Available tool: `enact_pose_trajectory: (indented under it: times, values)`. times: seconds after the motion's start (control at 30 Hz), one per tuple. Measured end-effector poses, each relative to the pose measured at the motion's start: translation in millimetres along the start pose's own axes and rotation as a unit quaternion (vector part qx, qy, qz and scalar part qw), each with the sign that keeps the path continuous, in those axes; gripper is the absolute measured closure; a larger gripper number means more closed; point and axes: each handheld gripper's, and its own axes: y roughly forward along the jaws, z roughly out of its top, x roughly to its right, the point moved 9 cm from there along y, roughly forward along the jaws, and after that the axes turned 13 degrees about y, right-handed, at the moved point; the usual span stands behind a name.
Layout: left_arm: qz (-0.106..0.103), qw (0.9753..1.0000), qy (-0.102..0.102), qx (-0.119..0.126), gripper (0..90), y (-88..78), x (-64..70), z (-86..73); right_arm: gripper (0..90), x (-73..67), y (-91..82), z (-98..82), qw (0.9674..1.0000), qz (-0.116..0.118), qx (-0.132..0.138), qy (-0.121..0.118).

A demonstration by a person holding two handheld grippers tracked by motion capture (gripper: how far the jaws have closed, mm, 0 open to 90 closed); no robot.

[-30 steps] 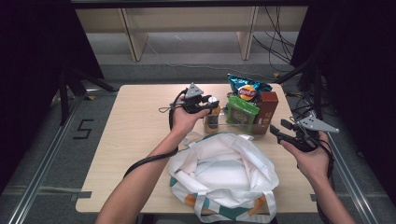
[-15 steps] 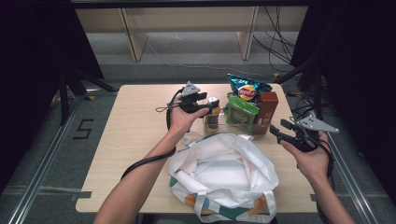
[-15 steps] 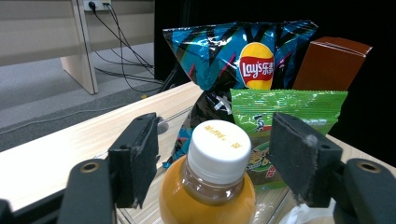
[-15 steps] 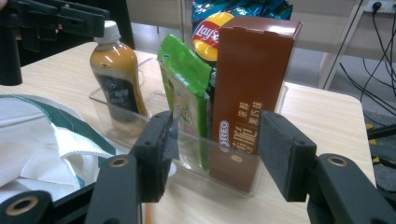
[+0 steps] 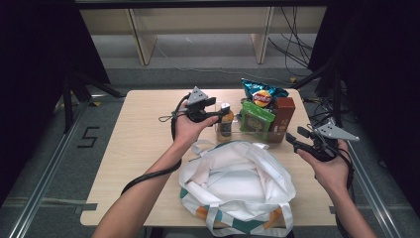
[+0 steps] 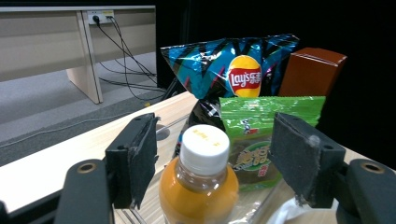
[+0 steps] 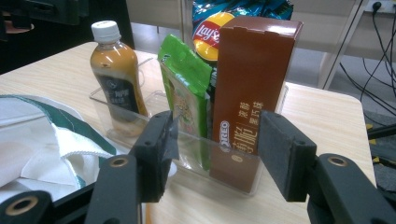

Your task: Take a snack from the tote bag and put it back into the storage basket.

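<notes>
On the counter [image 5: 138,148], taking the clear tray [image 5: 237,134] at its far middle as the landmark, the biggest thing is the white bag with green trim [image 5: 237,186], lying open just on the person's side of that tray and touching its near wall. Standing in the tray at its right end is the brown box [image 5: 283,116], upright; behind the tray's middle rises the blue chip bag [image 5: 261,94], and in front of that, inside the tray, stands the green packet [image 5: 256,120]. At the tray's left end stands the orange drink bottle [image 5: 226,120], upright with a white cap.

Over that left end hangs the left gripper [image 5: 218,115]; its jaws have just been opening and now stand wide on either side of the bottle's cap, with clear gaps and no pad touching it, as the left gripper view shows [image 6: 205,154]. To the right of the tray, apart from it, the right gripper [image 5: 293,140] points at the brown box with its jaws about halfway apart, holding nothing.
</notes>
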Motion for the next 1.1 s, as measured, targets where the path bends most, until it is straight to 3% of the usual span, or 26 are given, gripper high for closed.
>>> enact_pose_trajectory:
  times: [0.07,0.17,0.33,0.4,0.47,0.57,0.7,0.8,0.87,0.93,1.1]
  values:
    - [-0.002,1.0,0.001,-0.002,31.3,-2.8,1.3,-0.4,47.5,1.6,0.3,0.4,1.0,-0.002,0.001,-0.009]
    - [0.0,1.0,-0.005,-0.002,31.6,-7.9,1.2,-1.5,47.5,-0.8,-0.4,0.2,1.0,0.001,0.0,0.004]
    - [-0.003,1.0,-0.006,-0.002,31.1,-16.7,3.9,-1.6,47.5,-0.1,0.2,1.0,1.0,0.002,0.003,-0.005]
    - [-0.004,1.0,-0.004,-0.002,30.9,-20.5,5.9,-0.5,47.5,1.4,0.3,0.8,0.9999,-0.002,0.002,-0.01]
    - [-0.004,1.0,-0.001,-0.003,30.8,-25.1,7.7,0.1,47.5,-0.8,-0.2,1.1,1.0,0.003,0.003,0.0]
    - [-0.004,1.0,0.002,-0.001,30.6,-32.4,9.1,1.7,47.5,0.4,-1.9,0.2,0.9999,0.005,-0.008,-0.01]
    - [-0.002,1.0,0.004,-0.001,30.7,-44.5,10.5,2.7,47.5,1.1,-0.4,1.9,0.9998,0.013,-0.001,-0.014]
    - [-0.006,1.0,0.006,-0.001,30.6,-52.4,13.0,2.7,47.5,0.6,-1.5,0.7,0.9999,0.005,-0.006,-0.009]
    - [-0.006,1.0,0.003,0.001,30.6,-57.9,14.4,1.9,47.4,2.8,-0.8,1.9,0.9996,0.002,-0.004,-0.027]
    - [-0.006,1.0,-0.001,0.003,30.7,-63.0,16.2,0.2,47.4,1.2,-1.7,1.2,0.9999,0.0,-0.006,-0.015]
    - [-0.009,0.9999,0.0,0.006,30.7,-75.5,22.4,-3.5,47.4,2.8,-1.1,1.7,0.9997,-0.001,-0.004,-0.026]
